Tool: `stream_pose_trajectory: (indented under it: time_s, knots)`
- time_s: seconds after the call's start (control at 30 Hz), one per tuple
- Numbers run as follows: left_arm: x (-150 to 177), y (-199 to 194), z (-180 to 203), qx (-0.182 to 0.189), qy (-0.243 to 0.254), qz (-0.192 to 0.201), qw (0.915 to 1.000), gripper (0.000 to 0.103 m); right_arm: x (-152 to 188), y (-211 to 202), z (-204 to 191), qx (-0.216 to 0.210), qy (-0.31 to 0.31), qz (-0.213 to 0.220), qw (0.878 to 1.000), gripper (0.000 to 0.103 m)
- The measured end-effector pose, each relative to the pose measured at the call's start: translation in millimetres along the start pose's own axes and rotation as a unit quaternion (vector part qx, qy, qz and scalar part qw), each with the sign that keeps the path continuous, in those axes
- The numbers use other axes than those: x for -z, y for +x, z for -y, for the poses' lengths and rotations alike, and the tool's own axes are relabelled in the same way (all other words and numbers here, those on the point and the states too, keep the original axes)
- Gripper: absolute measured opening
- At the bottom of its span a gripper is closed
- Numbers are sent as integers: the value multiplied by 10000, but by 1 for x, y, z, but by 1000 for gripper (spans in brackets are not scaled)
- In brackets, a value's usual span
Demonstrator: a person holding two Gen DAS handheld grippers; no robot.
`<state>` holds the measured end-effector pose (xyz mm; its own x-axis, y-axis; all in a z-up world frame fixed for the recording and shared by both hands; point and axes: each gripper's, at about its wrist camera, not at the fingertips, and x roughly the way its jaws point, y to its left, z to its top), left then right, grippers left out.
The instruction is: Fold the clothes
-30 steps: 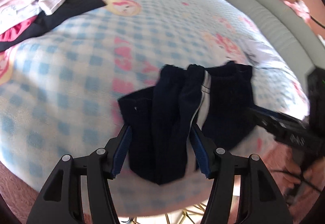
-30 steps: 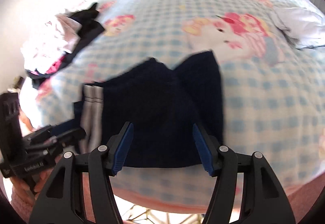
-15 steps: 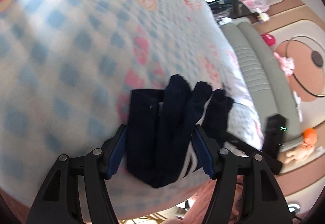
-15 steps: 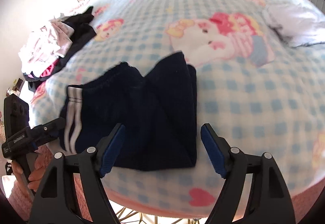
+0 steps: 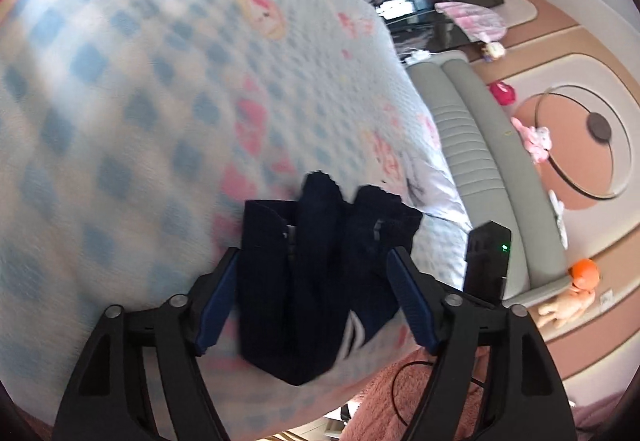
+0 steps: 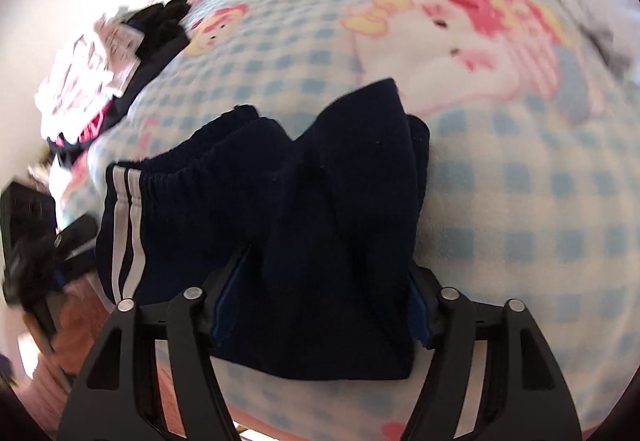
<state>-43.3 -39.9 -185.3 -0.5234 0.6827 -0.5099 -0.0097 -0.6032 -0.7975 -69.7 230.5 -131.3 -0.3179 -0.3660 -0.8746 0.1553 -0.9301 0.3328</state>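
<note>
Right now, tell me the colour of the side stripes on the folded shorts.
White stripes on dark navy fabric, clearest in the right wrist view.

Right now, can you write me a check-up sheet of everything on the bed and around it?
Surface: blanket with blue checks and pink cartoon prints, covering the bed.
Job's things: navy shorts with white side stripes, bunched in folds near the bed's edge.
Clutter: pile of clothes, white, pink and black, at the far side.
Grippers: left gripper open, jaws either side of the shorts; right gripper open, the cloth lying between its jaws.
Cables: thin black cable looping below the bed edge.
Surroundings: grey padded headboard, doll with an orange hat, round glass table.
</note>
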Motion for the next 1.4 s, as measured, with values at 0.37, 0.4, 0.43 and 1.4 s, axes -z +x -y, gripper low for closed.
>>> stream_pose_trajectory:
  time_s: [0.37,0.4,0.43,1.4]
  knots:
    - [5,-5,15,-701,490,-145,9962,54,10,-7,-22,-15,-169,323,9993,46]
    - [5,-1,11,-722,459,-238,9960,55,9,-2,-19,-77,-92,221,9997,46]
    - [5,3,7,-743,429,-331,9958,59,9,4,-15,-141,-13,110,9998,48]
    - [16,84,172,-571,1927,-1133,9730,27,5,-112,57,-74,816,1386,9870,26]
